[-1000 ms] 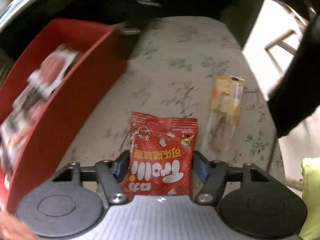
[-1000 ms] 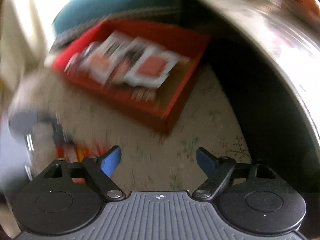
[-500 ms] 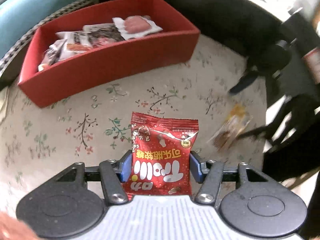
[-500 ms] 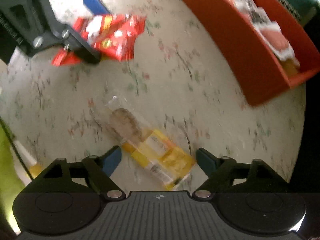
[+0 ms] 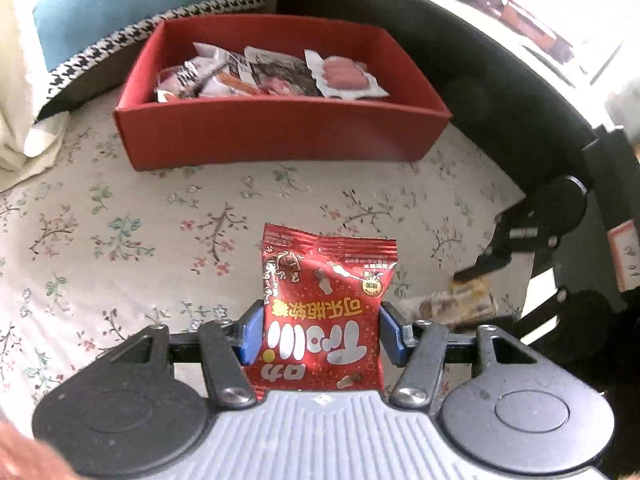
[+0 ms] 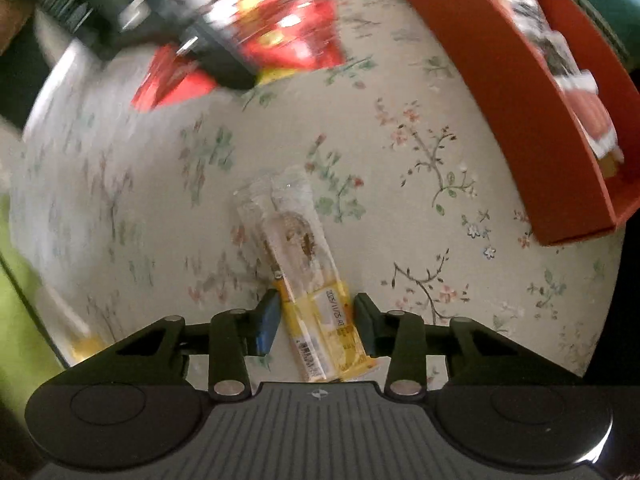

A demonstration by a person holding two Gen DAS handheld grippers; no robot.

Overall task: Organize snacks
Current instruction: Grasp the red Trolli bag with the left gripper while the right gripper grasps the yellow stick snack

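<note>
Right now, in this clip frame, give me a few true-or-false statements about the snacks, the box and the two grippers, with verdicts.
1. The left gripper grips a red foil snack bag. True.
2. The red cardboard box is empty. False: several packets lie inside.
3. The yellow-and-clear long wrapper lies on the floral tablecloth. True.
4. The right gripper has lifted that wrapper. False: its fingers only flank it on the cloth.

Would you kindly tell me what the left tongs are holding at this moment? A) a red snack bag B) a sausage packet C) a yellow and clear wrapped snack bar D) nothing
A: in the left wrist view the left tongs have their blue pads pressed against both sides of the red snack bag, held above the floral tablecloth.
</note>
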